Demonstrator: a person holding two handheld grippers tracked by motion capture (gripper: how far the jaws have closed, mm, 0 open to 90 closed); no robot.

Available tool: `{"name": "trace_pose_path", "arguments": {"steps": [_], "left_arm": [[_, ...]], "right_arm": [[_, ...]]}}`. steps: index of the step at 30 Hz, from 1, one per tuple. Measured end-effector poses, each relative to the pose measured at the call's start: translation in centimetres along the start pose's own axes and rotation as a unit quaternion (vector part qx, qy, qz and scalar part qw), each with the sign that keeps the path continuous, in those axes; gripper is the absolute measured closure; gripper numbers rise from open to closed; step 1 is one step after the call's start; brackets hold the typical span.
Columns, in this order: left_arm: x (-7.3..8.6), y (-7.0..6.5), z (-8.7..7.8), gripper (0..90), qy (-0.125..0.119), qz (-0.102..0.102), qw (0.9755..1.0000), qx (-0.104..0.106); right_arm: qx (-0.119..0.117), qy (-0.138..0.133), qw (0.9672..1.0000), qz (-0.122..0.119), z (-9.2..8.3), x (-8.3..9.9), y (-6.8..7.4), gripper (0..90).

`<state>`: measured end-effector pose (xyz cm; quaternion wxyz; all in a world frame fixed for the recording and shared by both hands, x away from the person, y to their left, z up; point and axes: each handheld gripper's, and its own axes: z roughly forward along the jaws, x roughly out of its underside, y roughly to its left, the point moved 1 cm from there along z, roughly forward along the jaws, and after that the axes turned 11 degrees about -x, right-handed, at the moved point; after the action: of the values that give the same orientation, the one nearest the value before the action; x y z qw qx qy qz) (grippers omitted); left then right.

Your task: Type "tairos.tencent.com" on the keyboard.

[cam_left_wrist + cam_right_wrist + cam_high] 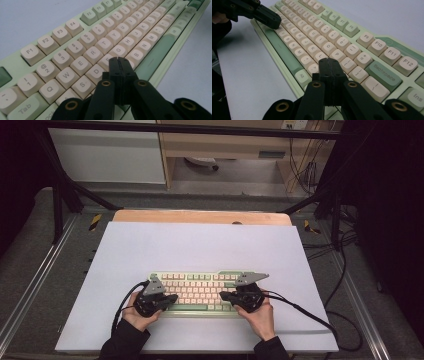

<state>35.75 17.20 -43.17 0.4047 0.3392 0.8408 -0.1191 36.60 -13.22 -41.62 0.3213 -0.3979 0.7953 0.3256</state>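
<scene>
A pale green keyboard [199,284] with cream keycaps lies on the white mat, near its front edge. My left gripper [173,298] rests over the keyboard's left half, jaws shut and empty. In the left gripper view its tips [119,60] sit just above the home row of the keyboard [82,50], near the F and G keys. My right gripper [223,295] is over the right half, also shut with nothing held. In the right gripper view its tips [329,61] hover by the punctuation keys left of Backspace on the keyboard [324,37], and the left gripper [272,21] shows farther off.
The white mat [200,245] covers a wooden table [200,216]. Black cables [310,317] trail from the grippers, the right one across the mat's front right corner. Metal rails and a dark frame border the table, and more cables lie at the far right.
</scene>
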Motion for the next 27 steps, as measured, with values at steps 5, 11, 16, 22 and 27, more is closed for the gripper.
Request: {"name": "trace_pose_path", "arguments": {"steps": [5,11,16,22,27], "left_arm": [[0.0,0.4,-0.4,89.8,-0.003,-0.004,1.0000,0.000],[-0.1,0.8,-0.8,89.8,-0.009,-0.009,0.9999,-0.003],[-0.2,1.1,-1.1,89.8,-0.011,-0.013,0.9998,-0.004],[-0.5,1.4,-1.2,89.8,-0.012,-0.013,0.9998,-0.008],[-0.7,1.6,-1.1,89.8,-0.012,-0.013,0.9998,-0.013]], "right_arm": [[0.000,-0.003,1.0000,0.001,-0.1,0.0,0.0,90.0],[0.000,-0.005,1.0000,0.003,-0.2,0.0,-0.1,90.0],[-0.001,-0.006,1.0000,0.004,-0.3,0.0,-0.1,90.0],[0.000,-0.007,1.0000,0.004,-0.4,0.0,-0.1,90.0],[-0.001,-0.007,1.0000,0.004,-0.4,0.0,-0.1,90.0]]}}
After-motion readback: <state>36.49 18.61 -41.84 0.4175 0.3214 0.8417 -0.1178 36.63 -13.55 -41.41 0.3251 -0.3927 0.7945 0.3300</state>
